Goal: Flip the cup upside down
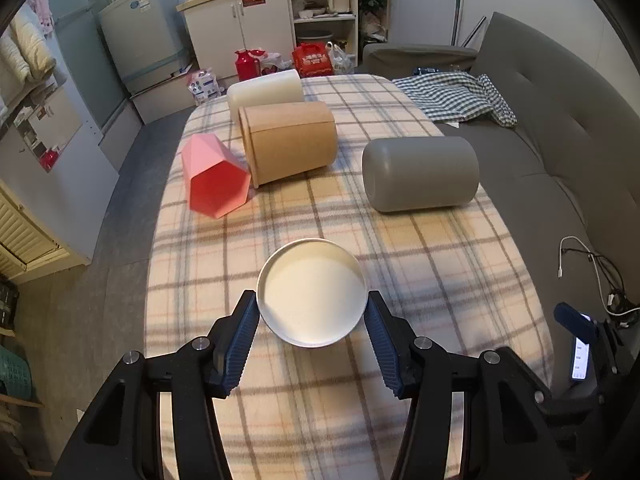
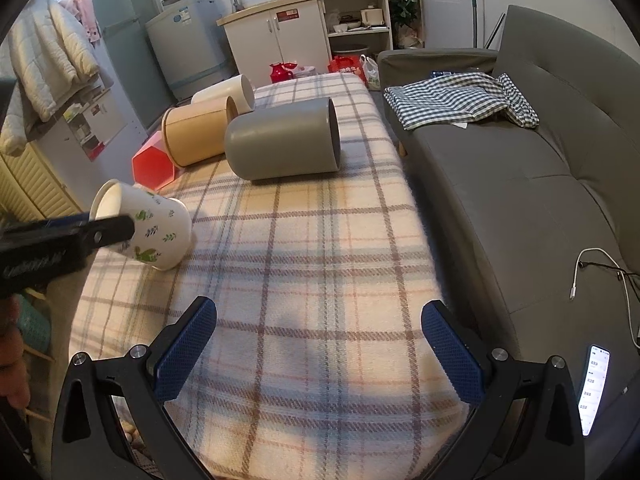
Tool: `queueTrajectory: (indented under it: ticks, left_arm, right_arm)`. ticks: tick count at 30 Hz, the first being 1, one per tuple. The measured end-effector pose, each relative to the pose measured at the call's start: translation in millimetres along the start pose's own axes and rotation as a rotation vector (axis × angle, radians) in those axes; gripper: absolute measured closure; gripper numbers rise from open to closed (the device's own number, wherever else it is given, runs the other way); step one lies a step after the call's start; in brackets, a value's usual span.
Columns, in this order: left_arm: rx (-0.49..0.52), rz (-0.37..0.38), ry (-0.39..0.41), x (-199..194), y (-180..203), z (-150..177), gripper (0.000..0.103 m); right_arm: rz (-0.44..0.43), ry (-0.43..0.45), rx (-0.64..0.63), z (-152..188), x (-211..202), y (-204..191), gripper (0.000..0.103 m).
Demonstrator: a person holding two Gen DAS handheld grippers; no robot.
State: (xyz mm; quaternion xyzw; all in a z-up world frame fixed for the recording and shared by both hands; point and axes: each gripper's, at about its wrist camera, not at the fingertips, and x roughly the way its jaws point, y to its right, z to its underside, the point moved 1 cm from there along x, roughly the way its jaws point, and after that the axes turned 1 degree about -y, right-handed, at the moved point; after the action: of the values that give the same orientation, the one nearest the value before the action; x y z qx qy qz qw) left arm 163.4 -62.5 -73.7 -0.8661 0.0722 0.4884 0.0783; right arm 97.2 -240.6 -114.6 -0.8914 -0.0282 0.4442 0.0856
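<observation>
The cup [image 2: 144, 226] is white with green leaf and small blue sprig prints; its interior [image 1: 312, 294] is plain cream and holds nothing visible. It is tilted on its side above the plaid blanket [image 2: 312, 248], mouth toward the left gripper [image 1: 312, 322], whose blue ribbed fingers [image 1: 242, 344] press the rim on both sides. The right gripper [image 2: 318, 342] is spread wide over the blanket, holding nothing. Beyond lie four containers on their sides: a pink hexagonal cup [image 1: 214, 176], a tan cup [image 1: 290, 142], a cream cup [image 1: 266, 90], and a grey cup [image 1: 420, 174]. The pink cup's visible interior is empty.
</observation>
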Motion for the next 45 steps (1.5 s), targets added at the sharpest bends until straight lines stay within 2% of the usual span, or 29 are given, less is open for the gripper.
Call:
queueTrajectory:
  ticks: [3,6,12,18,22,27,29,31,33,35,41,44,45]
  left_arm:
    - [0.012,0.006,0.006,2.1,0.5,-5.4,0.045]
    - [0.015,-0.014,0.019,-0.8,-0.2,-7.5,0.037]
    - [-0.013,0.011,0.085,-22.8,-7.7,-0.4,0.037]
    - [-0.084,0.019,0.212,-59.5,-21.9,19.9,0.037]
    - [-0.121,-0.020,0.338,-83.5,-28.1,43.6,0.036]
    - [-0.167,-0.069,0.445,-97.7,-35.9,78.0,0.036]
    - [-0.182,-0.080,0.478,-99.6,-39.6,92.0,0.033]
    - [-0.194,-0.087,0.502,-100.5,-42.1,103.9,0.016]
    - [-0.201,-0.105,0.528,-99.3,-44.1,114.7,0.011]
    - [-0.200,-0.119,0.534,-97.1,-45.1,119.2,0.007]
    - [-0.241,-0.098,0.509,-89.0,-52.2,126.7,0.007]
    - [-0.243,-0.112,0.510,-89.6,-52.7,127.4,0.006]
    - [-0.243,-0.112,0.510,-90.3,-50.7,129.6,0.002]
  right_arm:
    - [0.001,-0.004,0.003,0.1,0.1,1.1,0.000]
    - [0.001,0.003,0.003,-0.7,-1.7,1.1,0.000]
    - [-0.001,0.033,-0.017,-1.5,-11.1,-4.6,0.000]
    - [-0.008,0.102,-0.046,-1.6,-36.4,-15.9,0.000]
    - [-0.009,0.152,-0.076,-1.8,-54.1,-27.3,0.000]
    - [-0.020,0.226,-0.116,2.3,-71.1,-41.4,0.000]
    - [-0.018,0.287,-0.137,8.0,-77.7,-45.7,0.000]
    - [-0.013,0.318,-0.147,13.2,-80.3,-47.9,0.000]
    - [-0.011,0.323,-0.141,14.1,-80.5,-47.4,0.000]
    - [-0.007,0.326,-0.135,15.4,-80.5,-45.9,0.000]
    - [-0.011,0.331,-0.137,18.7,-79.9,-45.5,0.000]
    - [-0.015,0.330,-0.156,20.4,-78.4,-49.3,0.000]
    - [-0.017,0.328,-0.160,20.7,-77.3,-50.1,0.000]
